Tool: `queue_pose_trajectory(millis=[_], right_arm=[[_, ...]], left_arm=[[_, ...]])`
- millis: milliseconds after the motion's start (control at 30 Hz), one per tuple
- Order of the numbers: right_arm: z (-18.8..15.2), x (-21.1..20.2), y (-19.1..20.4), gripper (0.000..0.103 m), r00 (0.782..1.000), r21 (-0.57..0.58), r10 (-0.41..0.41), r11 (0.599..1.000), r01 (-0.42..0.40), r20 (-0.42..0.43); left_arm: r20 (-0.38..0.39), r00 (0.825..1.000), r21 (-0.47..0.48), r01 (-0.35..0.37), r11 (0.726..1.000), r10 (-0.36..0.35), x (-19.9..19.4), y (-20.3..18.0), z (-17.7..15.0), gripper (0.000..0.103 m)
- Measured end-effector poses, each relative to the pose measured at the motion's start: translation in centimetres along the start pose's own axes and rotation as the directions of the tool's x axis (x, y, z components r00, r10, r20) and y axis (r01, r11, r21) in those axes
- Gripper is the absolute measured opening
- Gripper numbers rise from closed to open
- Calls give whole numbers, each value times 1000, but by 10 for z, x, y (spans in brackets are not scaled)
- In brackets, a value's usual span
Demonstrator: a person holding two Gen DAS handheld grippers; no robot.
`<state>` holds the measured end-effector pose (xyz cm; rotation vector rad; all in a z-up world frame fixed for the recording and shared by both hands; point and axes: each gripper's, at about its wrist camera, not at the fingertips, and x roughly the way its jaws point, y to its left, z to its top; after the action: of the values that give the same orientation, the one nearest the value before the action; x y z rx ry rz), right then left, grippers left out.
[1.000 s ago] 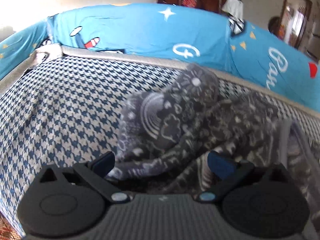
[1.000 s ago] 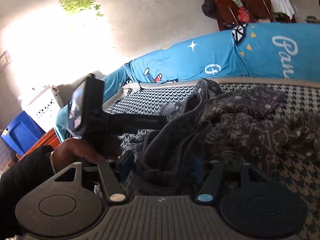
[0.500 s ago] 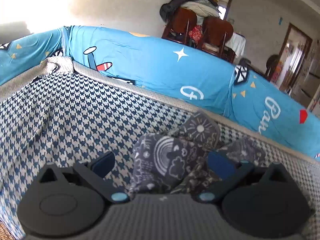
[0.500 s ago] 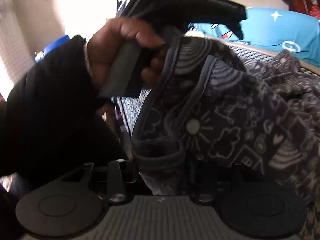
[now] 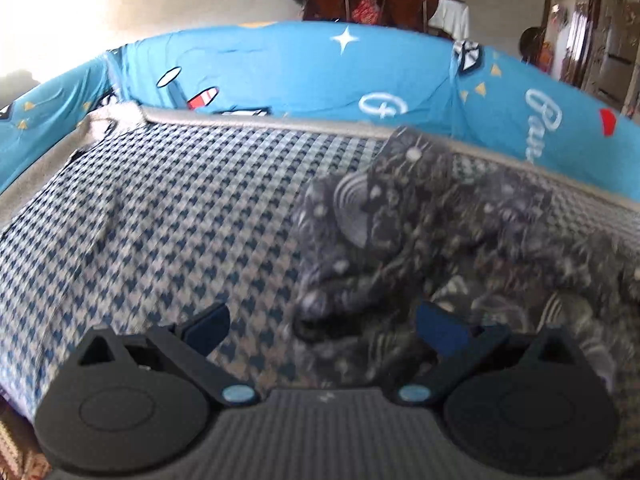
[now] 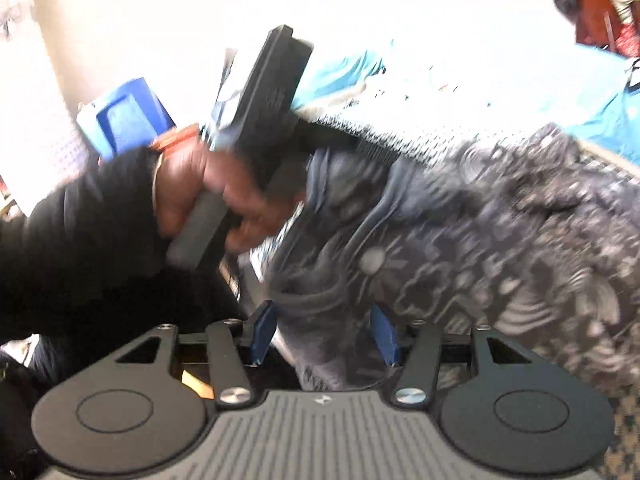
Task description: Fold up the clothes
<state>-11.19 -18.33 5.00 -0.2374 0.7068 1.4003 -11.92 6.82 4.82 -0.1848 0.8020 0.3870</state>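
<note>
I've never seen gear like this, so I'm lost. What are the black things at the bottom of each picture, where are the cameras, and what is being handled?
There is no robot here. A person holds a pair of hand-operated tongs in each hand, and each pair carries a wide-angle camera that looks along its two fingers. That is why the black parts fill the bottom of each picture.

One picture comes from the left tongs, which are open over a checked cover. The other comes from the right tongs, which are pinching the edge of a dark patterned garment that lies crumpled on the cover. That view also shows the person's left hand gripping the other handle.
</note>
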Motion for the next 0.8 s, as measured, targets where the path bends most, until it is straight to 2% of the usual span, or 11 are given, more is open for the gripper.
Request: queue_pose_trajectory(millis=[100, 133, 167, 267, 367, 533, 667, 800], right_arm=[[7, -12, -14, 55, 996, 58, -59, 997, 54, 73], [14, -12, -18, 61, 991, 82, -92, 993, 84, 95], [20, -11, -22, 64, 985, 107, -135, 987, 123, 111], [27, -5, -39, 64, 959, 164, -252, 959, 229, 131], [30, 0, -44, 64, 938, 163, -319, 941, 297, 134], [35, 28, -41, 68, 939, 117, -328, 942, 316, 105], [26, 37, -35, 69, 924, 84, -363, 931, 355, 118], [26, 30, -32, 69, 919, 80, -358, 933, 350, 166]], left_arm=[[-19, 998, -31, -55, 998, 55, 1, 5, -6, 103], [-25, 997, -40, -73, 997, 72, 1, 7, -8, 103], [-31, 996, -48, -89, 995, 87, 2, 9, -10, 103], [-43, 992, -62, -120, 991, 118, 3, 12, -16, 103], [-45, 991, -71, -131, 989, 128, 3, 12, -21, 103], [-43, 989, -85, -145, 986, 142, 0, 13, -31, 103], [-44, 988, -79, -150, 986, 147, -2, 13, -39, 103], [-47, 989, -90, -144, 985, 140, -4, 14, -46, 103]])
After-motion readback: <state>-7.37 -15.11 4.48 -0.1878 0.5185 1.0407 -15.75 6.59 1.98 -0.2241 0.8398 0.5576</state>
